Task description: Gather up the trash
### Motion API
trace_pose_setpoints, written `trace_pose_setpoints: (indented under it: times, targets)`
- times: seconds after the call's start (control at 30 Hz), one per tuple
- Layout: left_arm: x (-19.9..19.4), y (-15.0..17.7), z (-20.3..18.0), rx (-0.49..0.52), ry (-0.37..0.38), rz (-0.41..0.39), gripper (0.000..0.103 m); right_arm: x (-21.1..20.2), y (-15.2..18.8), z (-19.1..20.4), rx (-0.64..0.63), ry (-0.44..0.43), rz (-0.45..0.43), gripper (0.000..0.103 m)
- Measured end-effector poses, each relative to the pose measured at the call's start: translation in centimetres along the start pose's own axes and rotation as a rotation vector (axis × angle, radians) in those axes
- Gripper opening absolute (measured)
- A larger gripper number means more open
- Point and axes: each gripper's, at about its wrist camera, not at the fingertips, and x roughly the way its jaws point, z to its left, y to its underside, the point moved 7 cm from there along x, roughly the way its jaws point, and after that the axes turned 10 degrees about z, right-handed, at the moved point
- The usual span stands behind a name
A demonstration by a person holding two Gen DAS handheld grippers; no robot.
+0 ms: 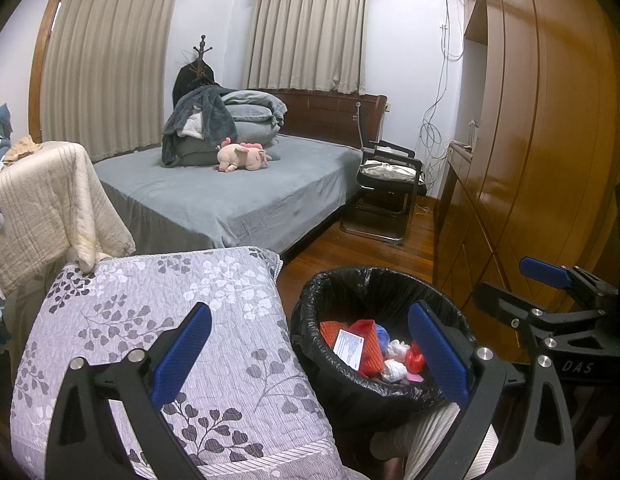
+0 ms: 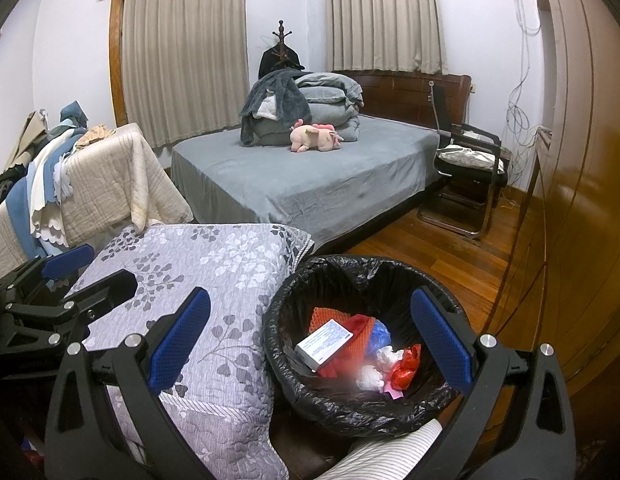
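A bin with a black liner point(image 1: 310, 300) point(image 2: 281, 308) stands on the floor just ahead of me. It holds trash: a white box point(image 1: 350, 349) point(image 2: 324, 344), red netting point(image 2: 360, 338), white tissue wads point(image 2: 370, 376), red and blue wrappers. My left gripper point(image 1: 310, 356) is open and empty, its jaws spanning the bin's left rim. My right gripper point(image 2: 310, 348) is open and empty above the bin. Each gripper shows in the other's view, the right one point(image 1: 522, 284) and the left one point(image 2: 97, 268).
A floral grey quilt point(image 1: 157, 320) point(image 2: 189, 280) lies left of the bin. A grey bed point(image 1: 229, 184) with a pink plush point(image 1: 241, 156), a black chair point(image 1: 390, 184), a beige-draped piece point(image 1: 49, 200) and a wooden wardrobe point(image 1: 550, 120) surround the wood floor.
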Motion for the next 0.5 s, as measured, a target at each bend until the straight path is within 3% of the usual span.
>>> trace_pose_setpoints:
  times: [0.5]
  targets:
    - [-0.06, 0.14, 0.18, -0.002, 0.002, 0.003, 0.097, -0.01, -0.11, 0.06, -0.001, 0.001, 0.003, 0.098]
